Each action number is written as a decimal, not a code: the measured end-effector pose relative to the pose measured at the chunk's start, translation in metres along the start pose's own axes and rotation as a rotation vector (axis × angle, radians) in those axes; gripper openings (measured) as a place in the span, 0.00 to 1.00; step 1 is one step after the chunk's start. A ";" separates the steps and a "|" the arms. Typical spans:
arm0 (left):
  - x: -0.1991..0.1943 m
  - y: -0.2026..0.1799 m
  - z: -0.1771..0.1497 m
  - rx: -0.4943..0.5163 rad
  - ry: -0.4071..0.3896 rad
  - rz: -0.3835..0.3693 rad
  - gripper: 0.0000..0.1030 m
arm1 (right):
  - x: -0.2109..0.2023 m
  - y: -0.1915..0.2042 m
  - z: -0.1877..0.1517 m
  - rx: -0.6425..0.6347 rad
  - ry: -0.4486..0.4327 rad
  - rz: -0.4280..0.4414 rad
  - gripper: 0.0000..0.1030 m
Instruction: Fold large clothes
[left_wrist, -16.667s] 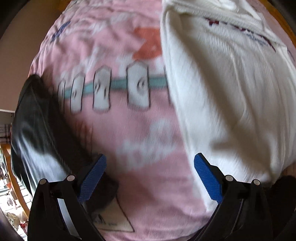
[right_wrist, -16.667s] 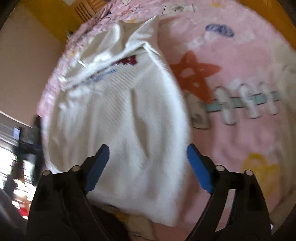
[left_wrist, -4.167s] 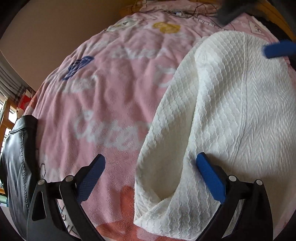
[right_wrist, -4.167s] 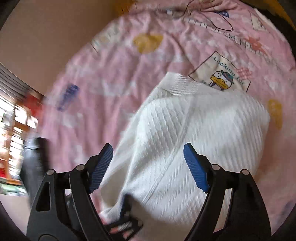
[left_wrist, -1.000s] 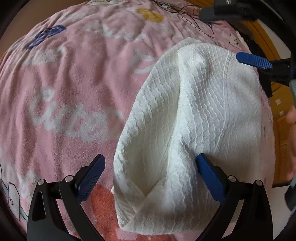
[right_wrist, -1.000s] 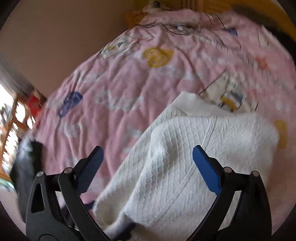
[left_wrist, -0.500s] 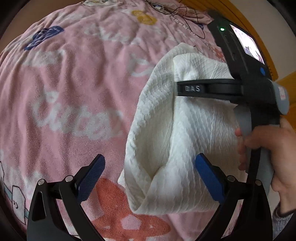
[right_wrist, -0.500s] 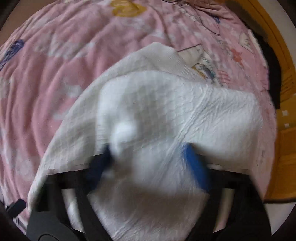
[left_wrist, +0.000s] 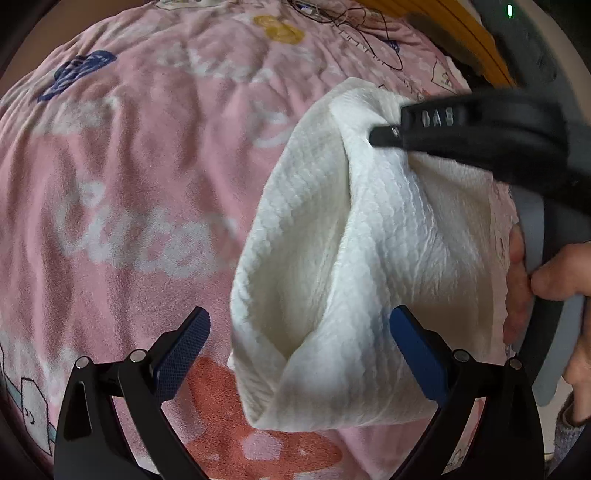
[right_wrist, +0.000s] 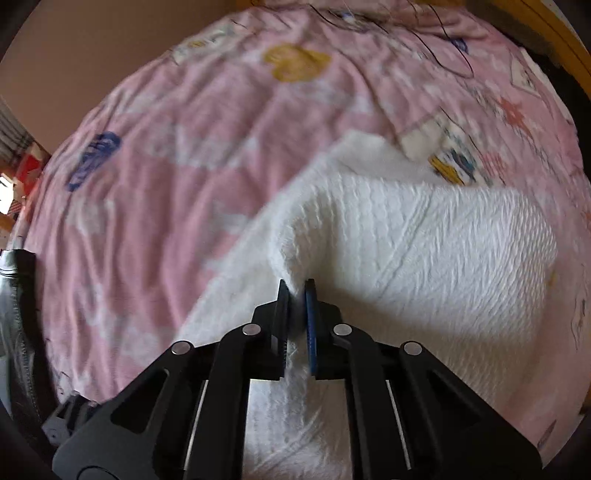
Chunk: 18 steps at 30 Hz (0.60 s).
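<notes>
Left wrist view: the left gripper is held spread, pads clear of the folded white knit sweater lying toward the right edge of the pink blanket. Right wrist view: the right gripper is seen closing, a raised fold of the sweater pinched between its pads (a dark jacket lies at the blanket's left edge).

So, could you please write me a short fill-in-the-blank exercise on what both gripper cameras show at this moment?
1. The white knit garment lies on a blanket whose main colour is ____.
2. The right gripper is closing on a fold of the ____ garment.
3. The left gripper stands ____, nothing pressed between its pads.
4. In the left wrist view, a hand holds the ____ gripper's handle.

Missing words: pink; white; open; right
</notes>
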<state>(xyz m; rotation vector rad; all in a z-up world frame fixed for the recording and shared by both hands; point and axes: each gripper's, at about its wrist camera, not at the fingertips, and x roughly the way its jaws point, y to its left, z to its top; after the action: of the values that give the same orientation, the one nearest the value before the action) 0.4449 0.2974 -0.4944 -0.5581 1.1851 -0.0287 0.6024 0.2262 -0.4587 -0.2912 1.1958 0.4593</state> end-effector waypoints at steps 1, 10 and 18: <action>0.001 -0.001 0.001 0.002 0.000 0.000 0.92 | 0.001 0.002 0.002 0.009 -0.001 0.020 0.07; 0.016 -0.004 0.001 0.000 0.033 0.081 0.92 | 0.068 -0.015 0.003 0.150 0.070 0.150 0.05; 0.029 0.004 -0.001 -0.095 0.066 0.068 0.94 | 0.071 -0.006 0.007 0.110 0.083 0.139 0.07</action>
<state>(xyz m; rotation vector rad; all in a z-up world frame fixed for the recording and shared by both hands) 0.4541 0.2915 -0.5220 -0.6040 1.2742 0.0677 0.6316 0.2377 -0.5229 -0.1340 1.3227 0.5043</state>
